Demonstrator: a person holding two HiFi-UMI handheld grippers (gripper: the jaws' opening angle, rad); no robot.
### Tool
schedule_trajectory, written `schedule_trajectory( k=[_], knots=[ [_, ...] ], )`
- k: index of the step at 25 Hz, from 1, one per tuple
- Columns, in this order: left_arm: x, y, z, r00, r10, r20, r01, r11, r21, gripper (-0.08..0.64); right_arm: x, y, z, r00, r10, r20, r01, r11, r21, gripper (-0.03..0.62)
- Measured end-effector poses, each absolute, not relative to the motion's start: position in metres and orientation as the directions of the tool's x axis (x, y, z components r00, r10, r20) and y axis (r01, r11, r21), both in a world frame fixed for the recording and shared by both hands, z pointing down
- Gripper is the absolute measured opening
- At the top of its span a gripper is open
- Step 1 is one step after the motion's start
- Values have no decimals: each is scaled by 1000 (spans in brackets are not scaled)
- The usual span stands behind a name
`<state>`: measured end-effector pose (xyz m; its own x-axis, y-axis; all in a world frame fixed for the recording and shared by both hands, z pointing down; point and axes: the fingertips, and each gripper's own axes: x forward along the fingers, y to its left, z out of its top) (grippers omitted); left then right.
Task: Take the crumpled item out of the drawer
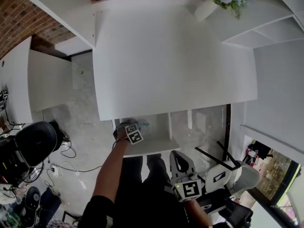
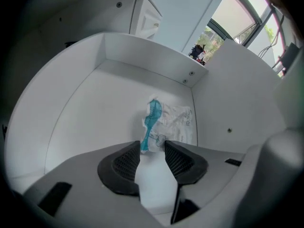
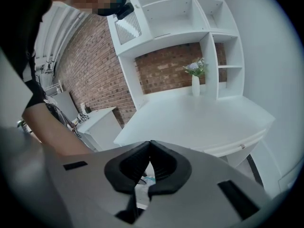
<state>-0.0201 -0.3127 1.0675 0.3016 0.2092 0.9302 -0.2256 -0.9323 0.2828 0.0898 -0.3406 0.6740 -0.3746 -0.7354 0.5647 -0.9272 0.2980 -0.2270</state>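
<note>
The crumpled item (image 2: 166, 122), a clear wrapper with a teal strip, lies on the floor of the open white drawer (image 2: 95, 113) close to its right wall. My left gripper (image 2: 152, 148) is reached down into the drawer with its jaws open. The wrapper's near end sits between the fingertips, and I see no squeeze on it. From the head view, the left gripper (image 1: 132, 128) is inside the drawer (image 1: 154, 151) under the desk, beside the wrapper (image 1: 143, 125). My right gripper (image 3: 150, 145) is shut and empty. It is held low by the person's lap (image 1: 188, 175).
The white desk top (image 1: 171, 56) overhangs the back of the drawer. A vase of flowers (image 1: 213, 1) stands at its far right, next to white shelves (image 1: 270, 30). A chair base (image 1: 237, 175) sits right of the person's legs. Cables (image 1: 61, 167) lie on the floor at left.
</note>
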Motion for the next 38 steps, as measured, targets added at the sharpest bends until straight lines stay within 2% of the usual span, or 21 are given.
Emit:
schedule_trajectory(
  k=[2,4,9,13,16,19,23,28,33,38],
  knots=[
    [-21,-314,1071,300,192,934,-227,-937,266,168,93,-340,679,-366,-732,574,-931,287,-227,14],
    [-21,-315,1073,301,182,936,-229,-939,256,113,96,-339,683,-359,-722,591,-933,278,-228,14],
    [-22,-314,1069,298,157,942,-260,-936,239,81,102,-337,683,-360,-730,581,-933,278,-229,14],
    [-19,-327,1041,344,74,936,-381,-900,211,67,108,-332,680,-362,-733,576,-932,281,-227,14],
    [-19,-332,1008,363,-1,932,-401,-903,156,64,111,-329,667,-370,-751,547,-929,295,-224,14],
    [-22,-331,957,394,-86,915,-431,-897,101,58,115,-321,647,-387,-771,505,-922,311,-232,14],
    [-30,-325,881,413,-242,878,-541,-841,22,55,130,-300,624,-411,-785,464,-910,327,-254,14],
    [-31,-308,781,431,-486,760,-703,-709,-55,57,145,-279,592,-468,-799,377,-883,406,-236,14],
    [-39,-262,673,440,-691,574,-859,-510,44,57,138,-256,554,-541,-795,275,-838,480,-262,14],
    [-61,-219,604,371,-826,425,-927,-360,110,57,122,-243,521,-604,-770,203,-795,567,-216,14]
  ],
)
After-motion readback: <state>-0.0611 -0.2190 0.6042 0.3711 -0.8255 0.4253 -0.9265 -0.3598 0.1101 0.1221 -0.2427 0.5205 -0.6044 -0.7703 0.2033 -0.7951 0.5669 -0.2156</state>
